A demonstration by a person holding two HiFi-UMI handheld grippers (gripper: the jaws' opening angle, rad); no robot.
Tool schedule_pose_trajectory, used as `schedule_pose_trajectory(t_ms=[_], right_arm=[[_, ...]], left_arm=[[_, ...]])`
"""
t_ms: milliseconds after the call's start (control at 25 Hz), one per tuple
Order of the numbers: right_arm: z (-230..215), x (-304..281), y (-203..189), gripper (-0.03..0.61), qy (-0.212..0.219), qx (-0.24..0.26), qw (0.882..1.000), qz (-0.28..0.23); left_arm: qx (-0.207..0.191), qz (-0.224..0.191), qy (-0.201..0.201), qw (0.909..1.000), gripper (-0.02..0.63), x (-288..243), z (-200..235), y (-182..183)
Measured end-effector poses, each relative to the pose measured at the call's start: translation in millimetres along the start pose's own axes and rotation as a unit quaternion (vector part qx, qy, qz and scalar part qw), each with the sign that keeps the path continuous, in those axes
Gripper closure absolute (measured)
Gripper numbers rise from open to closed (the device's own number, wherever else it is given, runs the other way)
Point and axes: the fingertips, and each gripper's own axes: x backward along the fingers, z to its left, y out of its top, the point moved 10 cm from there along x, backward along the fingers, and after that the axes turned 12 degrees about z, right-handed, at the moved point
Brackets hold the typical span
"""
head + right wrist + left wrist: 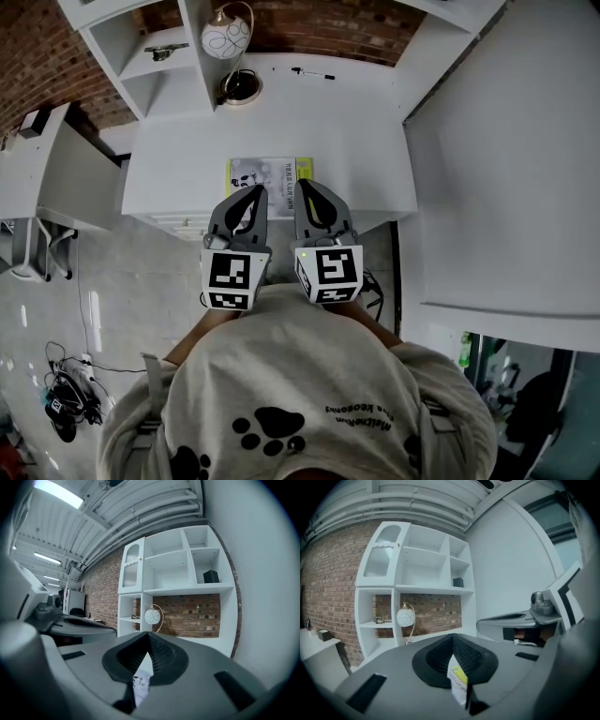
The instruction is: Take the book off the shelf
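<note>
The left gripper [255,192] and right gripper [306,189] hover side by side, both jaws closed on nothing. The book [267,174] lies flat on the desk [366,141], at 12 o'clock from their tips.

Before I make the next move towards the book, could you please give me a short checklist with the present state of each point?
1. Book in view, lying flat on the white desk: ok.
2. Left gripper jaws open for a grasp: not ok, they are together.
3. Right gripper jaws open for a grasp: not ok, they are together.
4. Both grippers at the book's near edge: ok.
5. Tips touching the book: cannot tell.
6. Lamp well away from the book: ok.
</note>
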Motion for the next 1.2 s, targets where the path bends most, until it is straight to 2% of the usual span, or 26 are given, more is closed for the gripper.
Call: schedule_pose_trajectory(t_ms=[360,600,800,1200], right_arm=[[2.5,8.3,-13.4,0.561,-0.001,0.001,1.0,0.0],[3.3,8.7,-13.3,0.561,-0.003,0.001,1.0,0.011],[-2.6,7.0,-17.2,0.561,-0.01,0.009,1.0,0.0],[0.6,4.9,-11.6,0.561,0.003,0.026,1.0,-0.004]], left_arm=[[-0.008,-0.008,0.001,0.9999,0.604,3.2,-3.9,-0.4],[0.001,-0.008,0.002,1.0,0.604,-0.3,-0.5,-2.3],[0.006,-0.008,0.005,0.9999,0.604,-3.1,3.5,-3.2],[0.002,-0.013,0.004,0.9999,0.604,-6.0,2.1,-3.7]])
